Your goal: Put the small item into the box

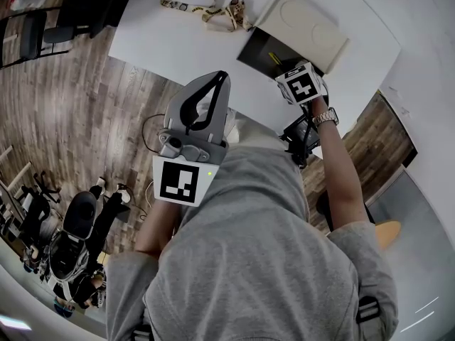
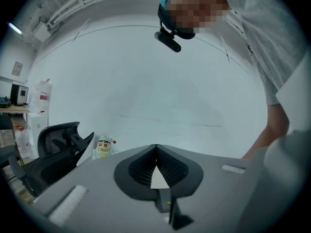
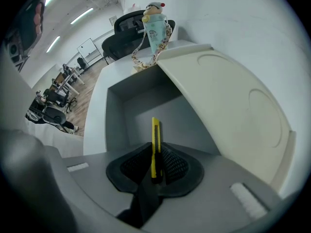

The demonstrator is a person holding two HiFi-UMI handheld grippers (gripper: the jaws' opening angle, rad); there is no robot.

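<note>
R gripper [image 3: 156, 152] jaws clamped on yellow cutter [image 3: 155, 130], which sticks out past the tips over the open box [image 3: 141, 106] interior. Lid [image 3: 228, 101] tilted back at right. Bottle [image 3: 156, 28] behind box. L gripper [image 2: 156, 152] jaws pressed together, nothing between, held off white table [image 1: 163, 34] near chest.

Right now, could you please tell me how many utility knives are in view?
1. The yellow utility knife is clamped in the right gripper, over the open box. Others could lie hidden in the box behind the gripper.
</note>
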